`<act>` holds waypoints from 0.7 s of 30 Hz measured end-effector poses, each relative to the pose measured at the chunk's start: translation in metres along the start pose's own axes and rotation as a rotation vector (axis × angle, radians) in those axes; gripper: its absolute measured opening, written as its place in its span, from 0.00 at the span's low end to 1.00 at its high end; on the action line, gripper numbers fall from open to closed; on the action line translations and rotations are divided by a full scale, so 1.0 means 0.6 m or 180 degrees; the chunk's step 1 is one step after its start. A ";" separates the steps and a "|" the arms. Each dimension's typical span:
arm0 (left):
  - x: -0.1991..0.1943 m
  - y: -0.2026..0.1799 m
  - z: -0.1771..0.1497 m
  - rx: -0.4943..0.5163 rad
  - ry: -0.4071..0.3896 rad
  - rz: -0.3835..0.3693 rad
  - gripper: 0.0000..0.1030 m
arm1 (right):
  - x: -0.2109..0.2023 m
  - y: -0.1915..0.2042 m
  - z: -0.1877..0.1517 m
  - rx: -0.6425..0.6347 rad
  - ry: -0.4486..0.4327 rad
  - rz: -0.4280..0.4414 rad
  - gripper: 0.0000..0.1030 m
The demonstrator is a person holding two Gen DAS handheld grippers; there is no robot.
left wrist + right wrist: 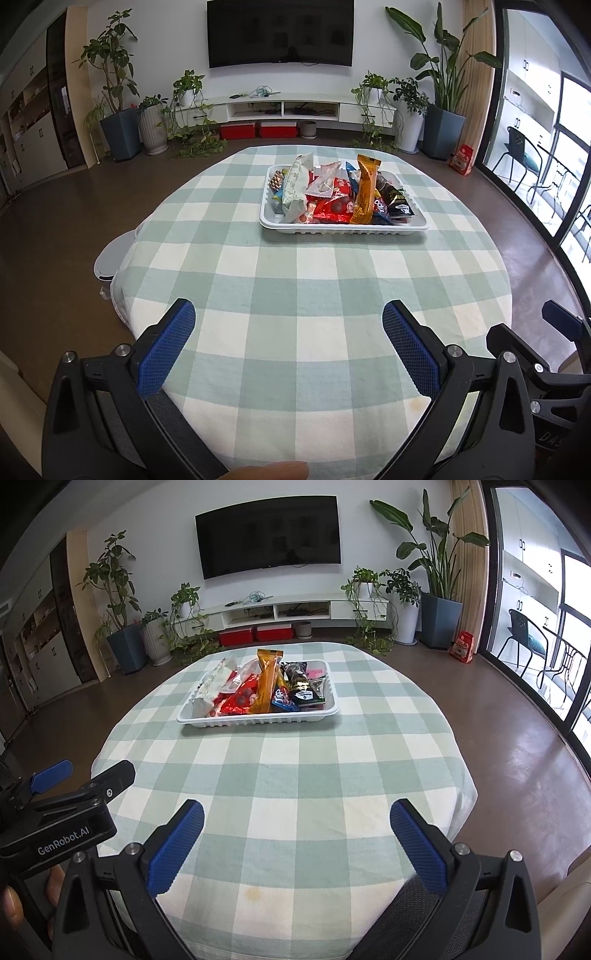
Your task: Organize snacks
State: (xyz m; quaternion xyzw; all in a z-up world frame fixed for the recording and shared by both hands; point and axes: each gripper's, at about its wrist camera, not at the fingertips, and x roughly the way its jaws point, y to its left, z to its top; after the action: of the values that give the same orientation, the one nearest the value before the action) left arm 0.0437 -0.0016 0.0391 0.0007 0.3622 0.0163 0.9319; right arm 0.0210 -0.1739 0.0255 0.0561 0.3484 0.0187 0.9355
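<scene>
Left wrist view: left tool (289,323) spread wide and empty above the checked bench (295,280); white tray (343,230) of snack packets (334,190) rests well ahead at the far side.
Right wrist view: right tool (297,819) likewise wide, empty; orange packet (266,681) stands upright in the tray (258,720).

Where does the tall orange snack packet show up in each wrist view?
Left wrist: tall orange snack packet stands right of centre in the white plastic tray.
Right wrist: it stands mid-tray.
Shared landmark: wall-mounted black television behind.
</scene>
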 end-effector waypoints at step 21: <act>0.002 -0.001 0.000 -0.0003 0.0013 -0.0006 1.00 | 0.000 0.001 0.000 -0.0004 0.0013 -0.0001 1.00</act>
State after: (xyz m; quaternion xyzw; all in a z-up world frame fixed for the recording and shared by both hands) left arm 0.0445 -0.0022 0.0385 -0.0002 0.3642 0.0157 0.9312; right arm 0.0209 -0.1734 0.0255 0.0555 0.3502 0.0188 0.9348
